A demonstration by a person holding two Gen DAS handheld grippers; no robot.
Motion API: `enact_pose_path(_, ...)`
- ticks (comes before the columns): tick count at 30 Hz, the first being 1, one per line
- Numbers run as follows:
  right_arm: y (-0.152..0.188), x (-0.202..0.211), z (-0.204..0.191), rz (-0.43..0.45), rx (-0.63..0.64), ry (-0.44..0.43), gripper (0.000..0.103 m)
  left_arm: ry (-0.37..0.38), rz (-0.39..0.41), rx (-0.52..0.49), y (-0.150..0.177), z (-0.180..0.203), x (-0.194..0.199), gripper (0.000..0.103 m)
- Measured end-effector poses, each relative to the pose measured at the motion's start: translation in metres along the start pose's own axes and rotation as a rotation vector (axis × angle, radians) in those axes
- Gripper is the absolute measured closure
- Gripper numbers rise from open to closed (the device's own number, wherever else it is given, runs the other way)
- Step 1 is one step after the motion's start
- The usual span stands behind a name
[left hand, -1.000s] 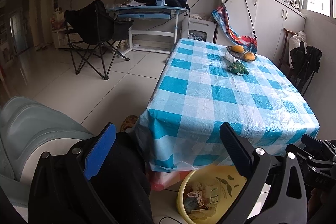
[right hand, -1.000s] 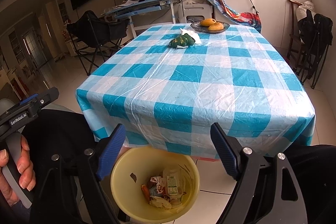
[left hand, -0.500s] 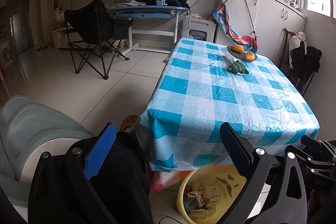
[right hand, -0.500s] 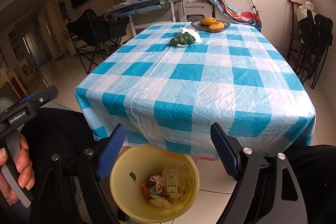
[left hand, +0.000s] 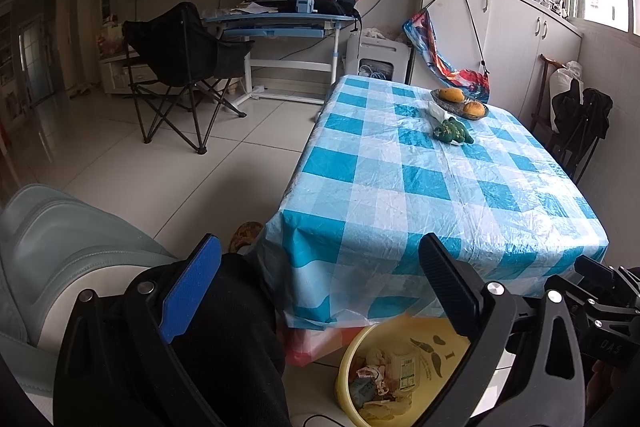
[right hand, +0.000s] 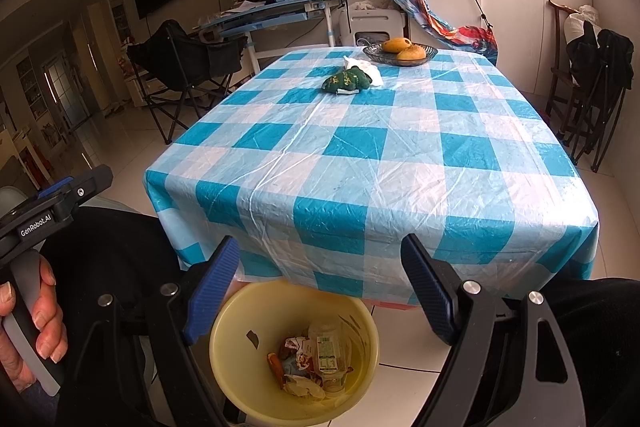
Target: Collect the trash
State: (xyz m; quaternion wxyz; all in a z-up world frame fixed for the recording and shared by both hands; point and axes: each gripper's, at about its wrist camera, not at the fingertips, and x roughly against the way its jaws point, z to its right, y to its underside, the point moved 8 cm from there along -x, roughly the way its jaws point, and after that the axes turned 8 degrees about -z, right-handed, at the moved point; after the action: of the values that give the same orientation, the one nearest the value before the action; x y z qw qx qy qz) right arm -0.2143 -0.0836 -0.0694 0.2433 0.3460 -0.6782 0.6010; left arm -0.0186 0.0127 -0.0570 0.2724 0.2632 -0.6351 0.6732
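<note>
Both your claws stand apart and empty: the right claw (right hand: 320, 287) above the yellow bin (right hand: 294, 351), the left claw (left hand: 320, 291) just beside it at 9 o'clock. Wrappers and a bottle already lie in the bin, which sits on the floor under the near edge of the checked surface (right hand: 360, 155). Left to collect, by the look of it: the white tissue (right hand: 362, 69) at 12 o'clock, touching the green pouch (right hand: 346, 83). Your next move calls for a long reach across.
</note>
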Motion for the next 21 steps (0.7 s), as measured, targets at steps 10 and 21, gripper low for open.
enact_pose_path(10, -0.002, 0.005, 0.002, 0.018, -0.007, -0.004, 0.023, 0.007, 0.007, -0.015, -0.004, 0.008, 0.001, 0.007)
enact_pose_path(21, -0.006, 0.014, 0.007, 0.052, -0.034, -0.026, 0.022, -0.007, 0.003, -0.078, -0.001, 0.025, 0.002, 0.007)
